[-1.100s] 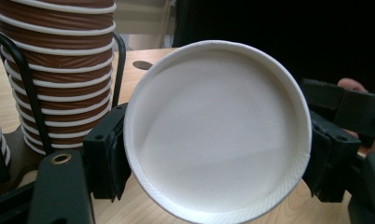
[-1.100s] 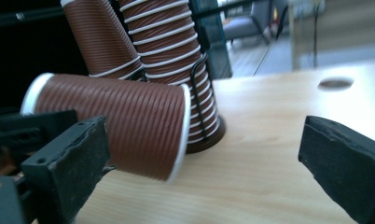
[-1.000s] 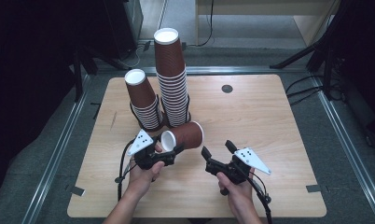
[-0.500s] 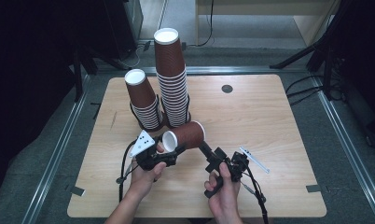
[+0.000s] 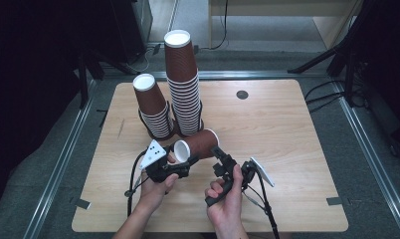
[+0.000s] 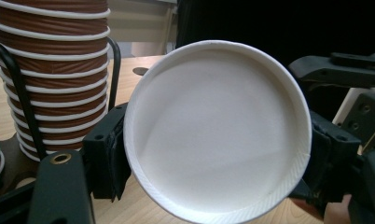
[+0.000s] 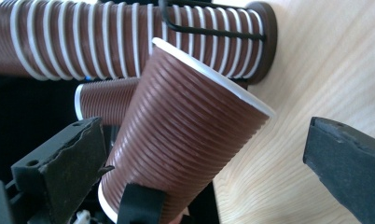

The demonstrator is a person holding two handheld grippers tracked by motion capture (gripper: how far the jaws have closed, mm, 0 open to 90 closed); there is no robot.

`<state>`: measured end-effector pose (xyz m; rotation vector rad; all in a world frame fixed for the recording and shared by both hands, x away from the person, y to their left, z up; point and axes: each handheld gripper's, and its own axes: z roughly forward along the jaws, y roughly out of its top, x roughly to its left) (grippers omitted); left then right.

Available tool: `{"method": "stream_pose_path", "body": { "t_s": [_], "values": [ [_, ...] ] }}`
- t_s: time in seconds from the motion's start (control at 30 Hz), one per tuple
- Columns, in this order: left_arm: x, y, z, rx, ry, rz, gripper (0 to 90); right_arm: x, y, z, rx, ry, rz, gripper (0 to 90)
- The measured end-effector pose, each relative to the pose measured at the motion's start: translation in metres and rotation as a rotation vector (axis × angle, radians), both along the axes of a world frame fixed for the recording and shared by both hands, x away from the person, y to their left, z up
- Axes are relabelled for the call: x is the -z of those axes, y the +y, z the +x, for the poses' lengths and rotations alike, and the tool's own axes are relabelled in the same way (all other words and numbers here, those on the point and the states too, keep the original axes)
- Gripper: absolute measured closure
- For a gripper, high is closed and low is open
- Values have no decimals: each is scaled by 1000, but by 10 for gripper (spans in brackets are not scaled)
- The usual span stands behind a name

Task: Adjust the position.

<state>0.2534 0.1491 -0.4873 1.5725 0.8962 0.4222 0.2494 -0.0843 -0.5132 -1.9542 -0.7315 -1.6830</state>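
our left tool (image 5: 180, 167) is clamped on the brown ribbed paper cup (image 5: 197, 145); our right tool (image 5: 219, 158), just opened, stands apart beside it.

A light wooden worktop (image 5: 297, 149) sits in the middle of the room. At its back left stand two stacks of brown paper cups with white rims. The tall stack (image 5: 184, 84) is higher than the short stack (image 5: 154, 108) just beside it on the left. Both stacks lean a little to the left. Each one stands on a dark round base with thin black wire bars (image 6: 17, 88) going up its sides. A small dark round spot (image 5: 242, 94) sits in the worktop near the back edge. Two bits of grey tape (image 5: 334, 201) stick to the front corners. Black cables (image 5: 332, 89) lie on the grey floor (image 5: 372, 149) to the right.
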Motion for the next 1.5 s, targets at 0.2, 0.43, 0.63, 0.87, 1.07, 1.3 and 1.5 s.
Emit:
{"method": "stream_pose_path", "body": {
  "t_s": [0.2,0.43,0.63,0.87,1.07,1.3,1.5],
  "values": [
    [1,-2,-1,-1,-6,10,227,4,8,5,24,78,106,0],
    [1,-4,-2,-3,-19,22,228,11,16,11,41,134,172,0],
    [1,-6,-3,-2,-28,44,228,11,23,18,47,141,213,0],
    [1,-8,-4,0,-28,56,229,10,28,28,52,157,230,0],
    [2,-12,-5,11,-31,70,229,15,30,32,54,169,240,0],
    [3,-11,-5,8,-27,79,229,21,30,37,21,160,282,55],
    [3,-10,-5,15,-33,74,221,21,30,36,23,143,298,89]
  ]
}}
